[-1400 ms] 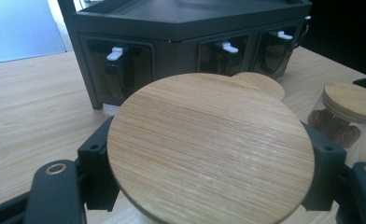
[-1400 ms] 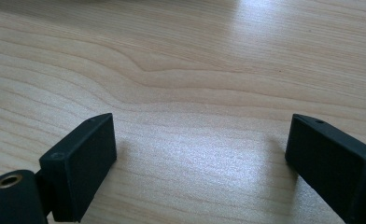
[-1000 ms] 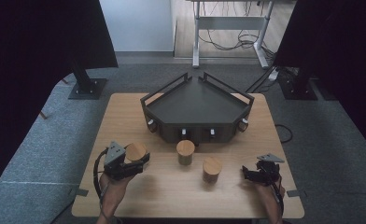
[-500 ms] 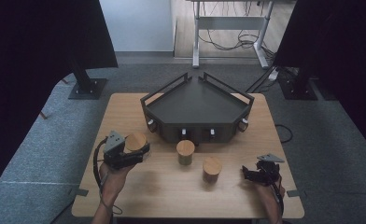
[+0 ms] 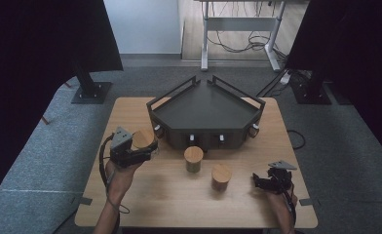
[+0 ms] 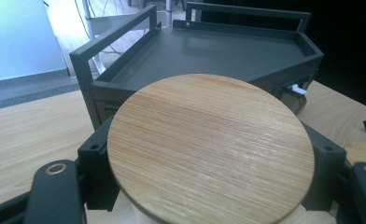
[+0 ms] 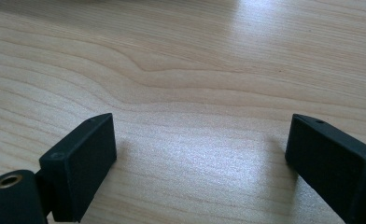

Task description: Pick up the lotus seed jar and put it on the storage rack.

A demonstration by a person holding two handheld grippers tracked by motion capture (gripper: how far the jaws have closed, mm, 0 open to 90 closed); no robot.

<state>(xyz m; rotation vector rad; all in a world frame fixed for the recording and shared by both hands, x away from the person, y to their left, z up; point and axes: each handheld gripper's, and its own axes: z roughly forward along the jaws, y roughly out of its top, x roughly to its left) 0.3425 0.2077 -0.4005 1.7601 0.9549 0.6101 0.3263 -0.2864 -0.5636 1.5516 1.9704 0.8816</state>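
My left gripper [image 5: 145,146] is shut on a jar with a round wooden lid [image 5: 143,138] and holds it above the table's left side, close to the dark tray [image 5: 206,116]. In the left gripper view the wooden lid [image 6: 209,144] sits between both black jaws, and the tray [image 6: 218,51] lies just beyond it. Two more wooden-lidded jars stand on the table, one [image 5: 193,158] in front of the tray and one [image 5: 221,176] nearer the front. Low at the table's right front rests my right gripper [image 5: 257,183]; it [image 7: 200,158] stands open over bare wood.
The tray has raised rails and small knobs [image 5: 221,138] on its front face. The wooden table [image 5: 169,200] stands on grey carpet. Black stands [image 5: 89,87] flank the table at the back, and a desk frame with cables [image 5: 238,34] stands beyond.
My left gripper has lifted the jar and carried it toward the tray's left front corner. The right gripper and the two standing jars have not moved.
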